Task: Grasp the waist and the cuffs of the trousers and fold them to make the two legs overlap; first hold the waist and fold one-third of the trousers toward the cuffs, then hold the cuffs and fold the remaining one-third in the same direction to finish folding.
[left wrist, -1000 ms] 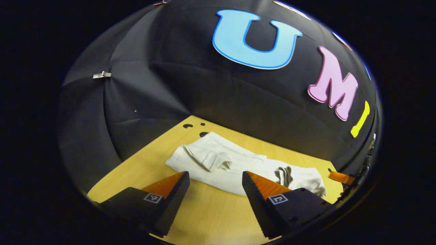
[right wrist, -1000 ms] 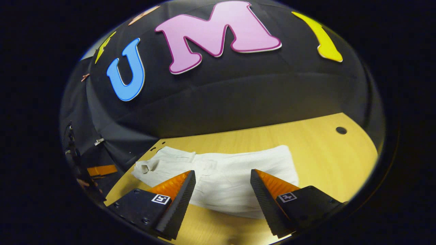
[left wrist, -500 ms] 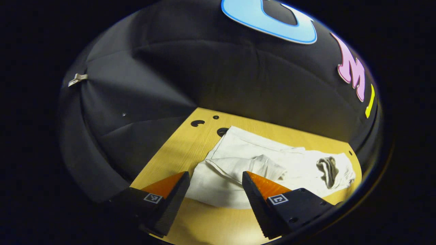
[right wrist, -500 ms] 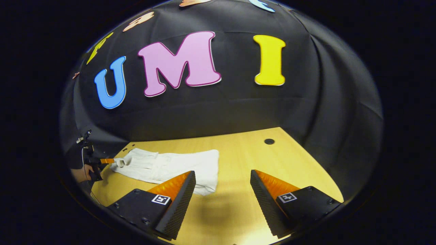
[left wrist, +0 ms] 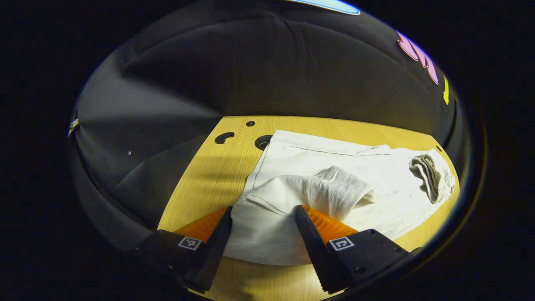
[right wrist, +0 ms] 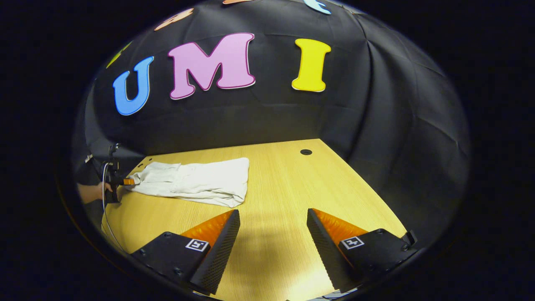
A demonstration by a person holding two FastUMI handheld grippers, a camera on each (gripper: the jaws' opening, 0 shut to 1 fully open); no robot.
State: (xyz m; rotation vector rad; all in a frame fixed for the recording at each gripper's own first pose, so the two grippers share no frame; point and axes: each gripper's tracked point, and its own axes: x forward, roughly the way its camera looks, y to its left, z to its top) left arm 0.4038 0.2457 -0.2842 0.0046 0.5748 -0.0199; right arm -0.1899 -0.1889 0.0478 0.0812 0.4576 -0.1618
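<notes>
White trousers (left wrist: 334,175) between wide left claw (left wrist: 263,215) fingers.

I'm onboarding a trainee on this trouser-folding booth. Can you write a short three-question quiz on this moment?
1. True or false: the left hand-held gripper has its fingers spread, with an edge of the trousers lying between them.
2. What lies between the fingers of the right hand-held gripper? A) trousers B) bare table C) a sock
3. Fill in: the trousers lie on a wooden ____.

Key: 1 true; 2 B; 3 table.
</notes>
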